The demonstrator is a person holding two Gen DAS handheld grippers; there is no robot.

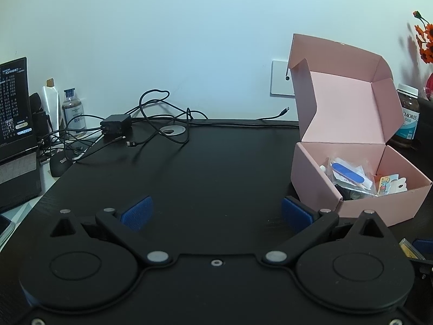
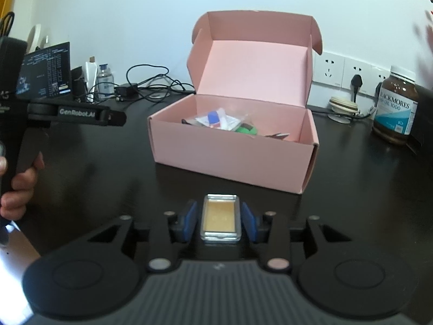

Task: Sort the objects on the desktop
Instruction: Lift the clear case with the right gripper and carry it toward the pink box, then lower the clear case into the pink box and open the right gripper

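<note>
An open pink cardboard box (image 2: 235,159) stands on the black desk, lid up, with several small packets and trinkets inside; it also shows in the left wrist view (image 1: 360,203) at the right. My right gripper (image 2: 220,218) is shut on a small clear plastic case with a tan insert (image 2: 220,216), held in front of the box's near wall. My left gripper (image 1: 216,212) is open and empty over bare desk, left of the box; its body shows in the right wrist view (image 2: 81,113) at the left.
Tangled black cables and a small adapter (image 1: 116,126) lie at the desk's back left, beside a laptop screen (image 1: 13,108) and a small bottle (image 1: 73,113). A brown supplement bottle (image 2: 396,105) stands right of the box. Wall sockets (image 2: 343,71) are behind.
</note>
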